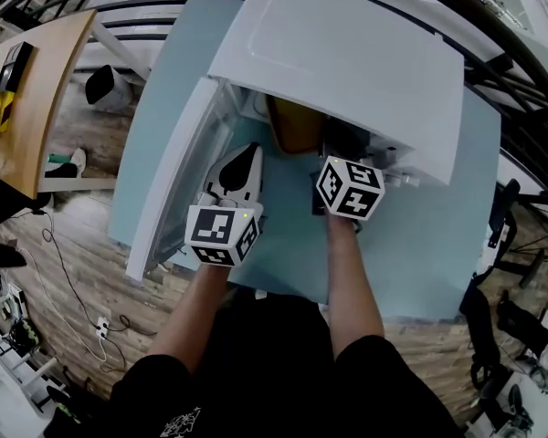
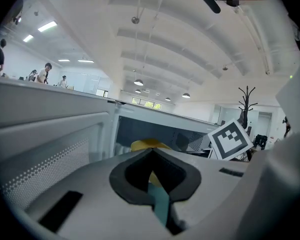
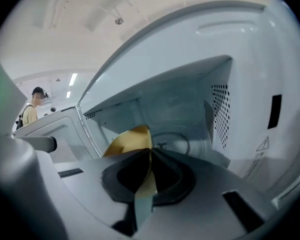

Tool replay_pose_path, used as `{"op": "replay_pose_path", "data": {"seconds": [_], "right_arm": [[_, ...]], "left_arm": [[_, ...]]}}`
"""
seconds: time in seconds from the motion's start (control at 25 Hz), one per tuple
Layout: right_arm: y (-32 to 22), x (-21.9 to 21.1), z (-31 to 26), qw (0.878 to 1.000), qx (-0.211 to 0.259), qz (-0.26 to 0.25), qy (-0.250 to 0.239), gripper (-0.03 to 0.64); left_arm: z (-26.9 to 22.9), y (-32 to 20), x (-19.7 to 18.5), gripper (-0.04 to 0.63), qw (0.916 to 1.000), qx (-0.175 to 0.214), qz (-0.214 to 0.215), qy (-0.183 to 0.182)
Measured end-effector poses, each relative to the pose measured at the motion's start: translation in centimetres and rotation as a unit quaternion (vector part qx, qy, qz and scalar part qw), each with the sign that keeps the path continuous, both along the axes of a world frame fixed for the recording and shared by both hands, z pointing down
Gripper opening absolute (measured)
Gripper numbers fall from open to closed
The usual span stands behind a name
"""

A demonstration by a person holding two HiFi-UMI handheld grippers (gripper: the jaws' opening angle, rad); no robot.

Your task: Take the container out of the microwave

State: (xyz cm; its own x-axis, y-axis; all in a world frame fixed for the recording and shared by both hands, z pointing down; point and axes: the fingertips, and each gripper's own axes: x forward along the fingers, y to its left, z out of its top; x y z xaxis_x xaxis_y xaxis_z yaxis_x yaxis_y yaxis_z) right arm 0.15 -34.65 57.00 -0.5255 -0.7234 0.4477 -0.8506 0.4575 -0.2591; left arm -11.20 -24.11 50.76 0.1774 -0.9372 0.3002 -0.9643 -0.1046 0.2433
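Note:
The white microwave [image 1: 347,62] stands open, its door [image 1: 178,172] swung out to the left. A yellow container [image 1: 292,124] sits tilted at the mouth of the cavity. My right gripper [image 1: 336,146] reaches into the opening. In the right gripper view its jaws [image 3: 149,151] are shut on the container [image 3: 130,141] by its thin rim, with the glass turntable [image 3: 172,145] bare behind it. My left gripper [image 1: 252,151] hovers by the inner face of the door, jaws closed [image 2: 151,153]. The container [image 2: 146,144] shows small beyond them, apart from them.
The microwave rests on a pale teal table [image 1: 283,254]. The open door [image 2: 45,149] walls off the left side of my left gripper. A wooden desk [image 1: 36,99] stands far left, with cables on the wood floor [image 1: 64,272]. Several people [image 2: 45,73] are in the background.

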Motion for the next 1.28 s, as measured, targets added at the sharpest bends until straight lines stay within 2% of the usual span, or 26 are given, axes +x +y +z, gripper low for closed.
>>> {"op": "replay_pose_path", "data": {"seconds": [0.64,1.28], "right_arm": [[4.4,1.4,-1.6,1.0,0.003,0.023,-0.005,0.019],[11.0,2.1,-1.4,0.999,-0.018,0.034,-0.005,0.02]], "left_arm": [[-1.2,2.5,0.9,0.006,0.9995,0.004,0.032,-0.006],[-1.5,6.0,2.0,0.006,0.9968,0.001,0.079,-0.01]]}}
